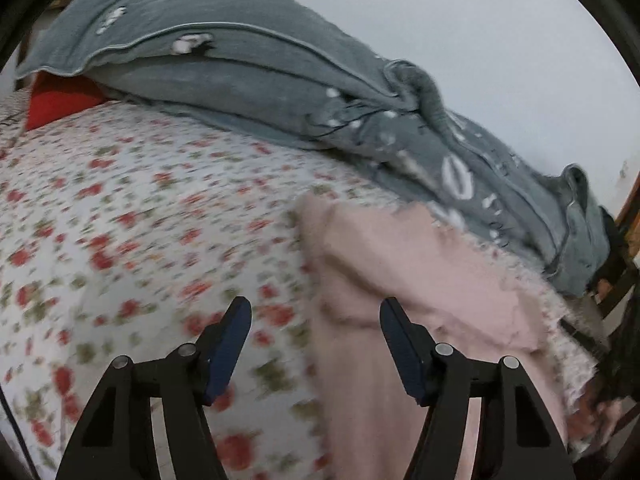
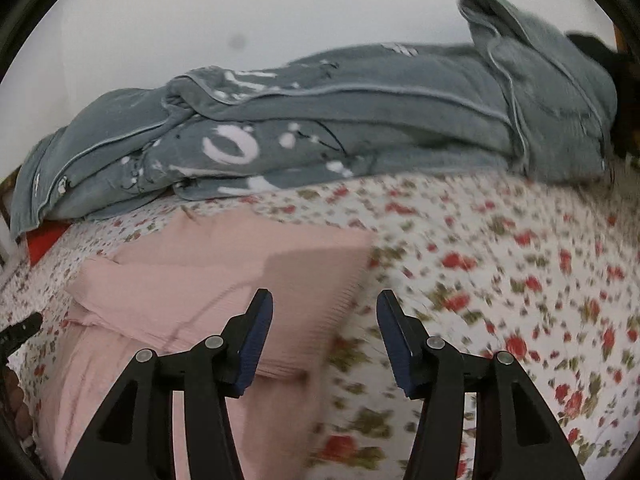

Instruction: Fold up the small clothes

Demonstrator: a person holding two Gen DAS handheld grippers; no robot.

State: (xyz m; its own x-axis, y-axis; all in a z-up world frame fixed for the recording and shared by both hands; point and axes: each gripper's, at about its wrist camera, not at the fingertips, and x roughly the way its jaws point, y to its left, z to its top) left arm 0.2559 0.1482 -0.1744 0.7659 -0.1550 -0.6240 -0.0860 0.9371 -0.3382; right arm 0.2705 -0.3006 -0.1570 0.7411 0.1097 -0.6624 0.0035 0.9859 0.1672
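Right wrist only: left gripper (image 2: pixel 20 330) tip.

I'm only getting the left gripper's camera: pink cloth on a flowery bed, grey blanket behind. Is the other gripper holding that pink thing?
Observer: No. The right gripper is open and empty, above the edge of the pink garment.
Operator: Is the garment already folded on that side?
Observer: Partly. The right view shows a flap doubled over its near part, with a ribbed edge towards the floral bedsheet.
Operator: Anything else over there that I'm missing?
Observer: The grey blanket ends in a raised hump at the far right, with something dark just behind it.
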